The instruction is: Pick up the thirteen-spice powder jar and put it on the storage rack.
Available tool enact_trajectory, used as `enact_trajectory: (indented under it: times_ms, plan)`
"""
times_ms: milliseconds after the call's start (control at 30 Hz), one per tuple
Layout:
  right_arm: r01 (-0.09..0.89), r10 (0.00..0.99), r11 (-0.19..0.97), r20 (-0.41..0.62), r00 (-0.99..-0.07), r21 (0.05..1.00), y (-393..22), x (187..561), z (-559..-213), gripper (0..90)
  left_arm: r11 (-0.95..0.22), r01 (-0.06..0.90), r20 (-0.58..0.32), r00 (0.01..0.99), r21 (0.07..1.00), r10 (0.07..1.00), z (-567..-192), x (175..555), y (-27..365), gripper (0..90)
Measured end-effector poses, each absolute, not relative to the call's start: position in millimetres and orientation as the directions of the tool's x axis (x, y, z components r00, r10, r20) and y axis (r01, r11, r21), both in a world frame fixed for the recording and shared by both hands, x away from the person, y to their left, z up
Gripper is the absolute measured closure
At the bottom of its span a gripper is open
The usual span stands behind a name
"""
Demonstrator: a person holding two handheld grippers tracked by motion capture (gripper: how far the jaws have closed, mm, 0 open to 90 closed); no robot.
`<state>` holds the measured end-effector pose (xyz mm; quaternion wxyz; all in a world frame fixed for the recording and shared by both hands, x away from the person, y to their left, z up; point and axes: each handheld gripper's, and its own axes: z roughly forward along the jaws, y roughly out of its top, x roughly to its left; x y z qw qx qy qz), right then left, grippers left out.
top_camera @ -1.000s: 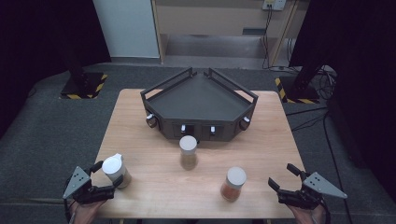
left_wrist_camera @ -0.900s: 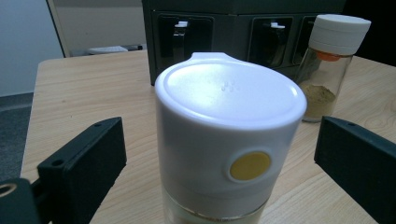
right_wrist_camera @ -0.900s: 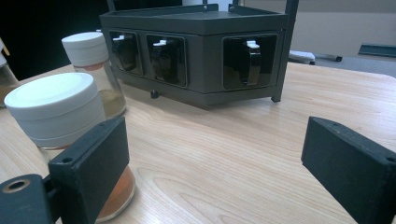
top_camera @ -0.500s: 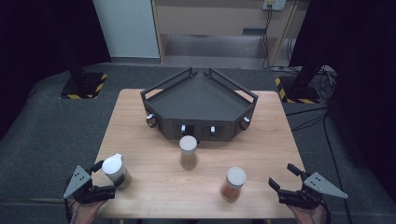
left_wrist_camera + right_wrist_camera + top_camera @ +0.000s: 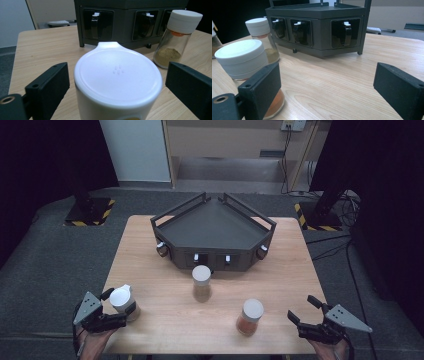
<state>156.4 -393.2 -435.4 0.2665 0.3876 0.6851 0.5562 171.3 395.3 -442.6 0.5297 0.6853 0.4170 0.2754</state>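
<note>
Underfoot, grey carpet surrounds the pale woodgrain counter (image 5: 165,245); left gripper (image 5: 114,306) jaws, just closing, straddle the smooth white-lidded jar (image 5: 123,301) without touching; right gripper (image 5: 306,312) jaws gape.

I can't see the white-lidded jar's (image 5: 117,82) contents: the left gripper view's bottom edge cuts its body off below the lid.

Table (image 5: 165,245) pale wood, smooth grain; jar lid (image 5: 117,75) glossy white plastic; rack (image 5: 215,227) matt dark metal.
</note>
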Motion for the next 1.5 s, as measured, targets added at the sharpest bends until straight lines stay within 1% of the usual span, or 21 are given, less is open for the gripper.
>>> enact_trajectory:
  times_ms: [200, 267, 367, 567, 633, 700, 767, 1167, 1500]
  plan:
    - [0.234, 0.828, 0.08, 0.066, -0.557, 0.969, -393.3, 156.3, -435.5, 7.5, -0.09, 0.295, -0.07, 0.492, 0.951, 0.868, -439.9, 176.6, 395.0, 12.0]
    - [0.234, 0.828, 0.08, 0.066, -0.557, 0.969, -393.3, 156.3, -435.5, 7.5, -0.088, 0.289, -0.071, 0.497, 0.953, 0.865, -440.9, 176.8, 394.8, 17.5]
    - [0.234, 0.828, 0.08, 0.066, -0.557, 0.969, -393.3, 156.2, -435.5, 7.5, -0.097, 0.283, -0.062, 0.503, 0.954, 0.862, -441.2, 177.2, 394.1, 28.1]
    - [0.233, 0.828, 0.08, 0.066, -0.556, 0.969, -393.1, 156.3, -435.6, 7.5, -0.124, 0.277, -0.033, 0.5, 0.953, 0.865, -437.9, 176.7, 387.9, 29.3]
    - [0.232, 0.827, 0.082, 0.064, -0.558, 0.969, -393.4, 156.5, -435.7, 7.5, -0.115, 0.289, -0.05, 0.505, 0.95, 0.862, -436.3, 179.3, 388.4, 29.3]
    - [0.232, 0.828, 0.081, 0.065, -0.557, 0.969, -393.4, 156.4, -435.7, 7.5, -0.076, 0.297, -0.094, 0.518, 0.952, 0.85, -438.9, 183.0, 391.2, 29.4]
    - [0.233, 0.828, 0.08, 0.065, -0.557, 0.969, -393.5, 156.7, -435.9, 7.5, -0.068, 0.299, -0.104, 0.524, 0.952, 0.846, -438.4, 186.0, 389.7, 29.5]
    - [0.234, 0.827, 0.075, 0.071, -0.558, 0.969, -394.4, 156.8, -436.2, 7.5, -0.114, 0.276, -0.071, 0.581, 0.954, 0.811, -416.9, 209.9, 375.4, 29.5]
    - [0.234, 0.826, 0.073, 0.073, -0.559, 0.969, -394.6, 157.0, -436.4, 7.5, -0.13, 0.254, -0.063, 0.633, 0.958, 0.772, -386.6, 235.3, 365.9, 29.6]
